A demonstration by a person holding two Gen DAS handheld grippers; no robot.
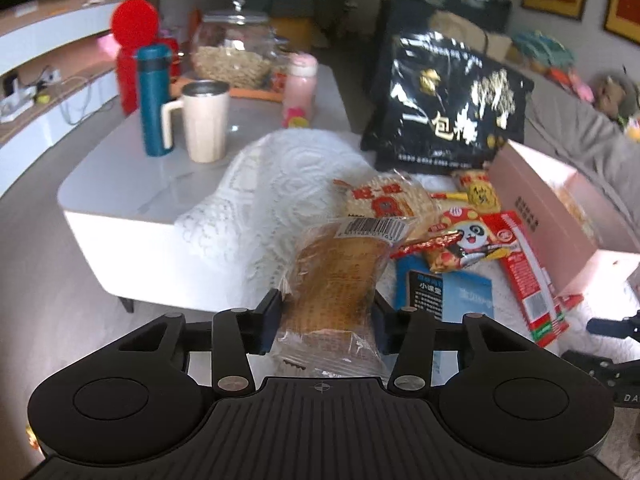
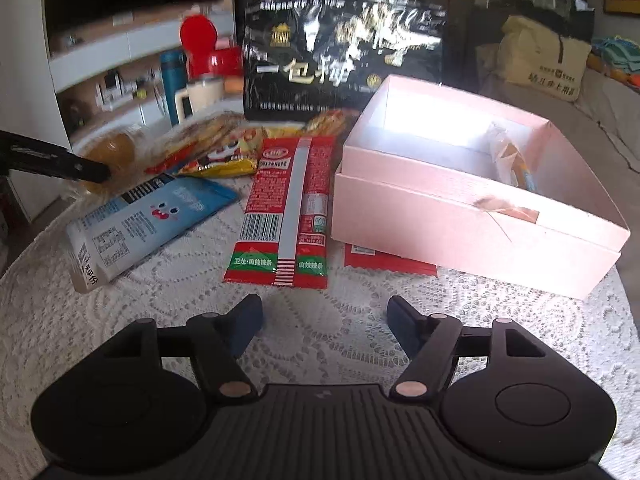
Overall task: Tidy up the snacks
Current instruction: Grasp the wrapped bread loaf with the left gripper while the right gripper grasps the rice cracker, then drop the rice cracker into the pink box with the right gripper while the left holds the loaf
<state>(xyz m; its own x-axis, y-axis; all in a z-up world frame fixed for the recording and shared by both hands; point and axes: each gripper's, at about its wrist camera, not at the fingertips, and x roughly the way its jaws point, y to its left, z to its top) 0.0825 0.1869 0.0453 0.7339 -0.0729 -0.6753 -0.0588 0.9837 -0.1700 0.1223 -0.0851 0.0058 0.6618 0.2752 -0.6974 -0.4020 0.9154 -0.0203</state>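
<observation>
Left wrist view: the left gripper (image 1: 326, 314) is clamped on a clear-wrapped bread pastry (image 1: 340, 280), its blue pads pressing both sides of the packet near its rear end, so that the barcoded front end projects forward, raised clear of the lace cloth (image 1: 272, 184). Ahead of the jaws lie a round rice-cracker packet (image 1: 380, 200) and a panda-printed snack bag (image 1: 460, 246); ahead and to the right stands the open pink box (image 1: 560, 216), the probable destination, with the large black snack bag (image 1: 448, 108) upright beyond it. A blue packet (image 1: 444, 292) lies just right of the jaws.

Right wrist view: the right gripper (image 2: 324, 320) hovers low over the cloth with jaws apart and nothing between them. Directly ahead lies a red spicy-strip packet (image 2: 288, 208), flat and lengthwise to the jaws; the blue packet lies ahead-left and the pink box ahead-right, already holding one small wrapped item (image 2: 512, 156) against its far right wall. A second red packet (image 2: 388, 262) is partly pinned under the box's near edge. The pastry appears at far left, carried by the other tool.

Judged stage: one snack is in transit towards the box; most remain loose on the cloth. The soft pastry probably tolerates only light pressure.
</observation>
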